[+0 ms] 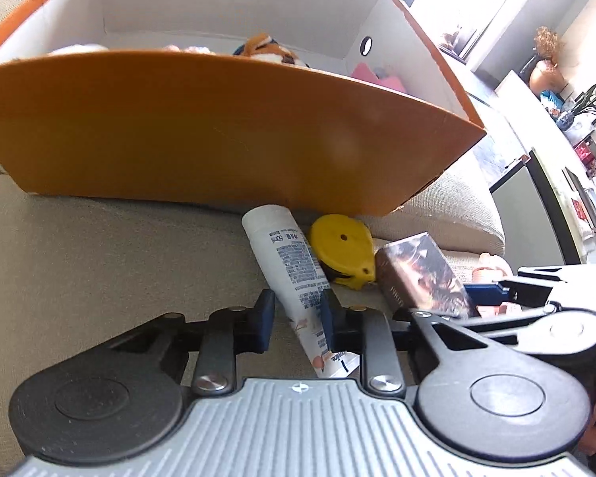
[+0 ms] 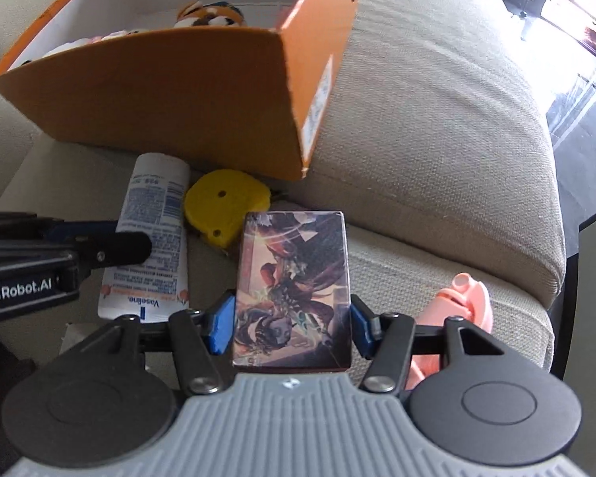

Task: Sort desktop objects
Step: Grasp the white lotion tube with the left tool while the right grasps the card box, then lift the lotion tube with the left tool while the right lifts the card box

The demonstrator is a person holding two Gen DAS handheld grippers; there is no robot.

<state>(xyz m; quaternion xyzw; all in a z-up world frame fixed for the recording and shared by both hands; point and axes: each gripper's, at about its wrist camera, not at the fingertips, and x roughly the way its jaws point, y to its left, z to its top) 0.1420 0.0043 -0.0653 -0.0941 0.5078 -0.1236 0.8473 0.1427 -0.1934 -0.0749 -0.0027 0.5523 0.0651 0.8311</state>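
A white Vaseline tube (image 1: 294,278) lies on the beige sofa cushion in front of an orange box (image 1: 218,135). My left gripper (image 1: 297,320) straddles the tube; its right pad touches it, the left pad stands apart, so it is open. The tube also shows in the right wrist view (image 2: 151,234). A picture-printed card box (image 2: 294,290) sits between the blue pads of my right gripper (image 2: 292,324), which is shut on it. It also shows in the left wrist view (image 1: 425,274). A yellow tape measure (image 1: 339,252) lies between tube and card box.
The orange box (image 2: 202,91) holds a plush toy (image 2: 208,16) and a pink item (image 1: 377,75). A pink plastic object (image 2: 453,310) lies to the right of my right gripper. The cushion edge drops off at the right.
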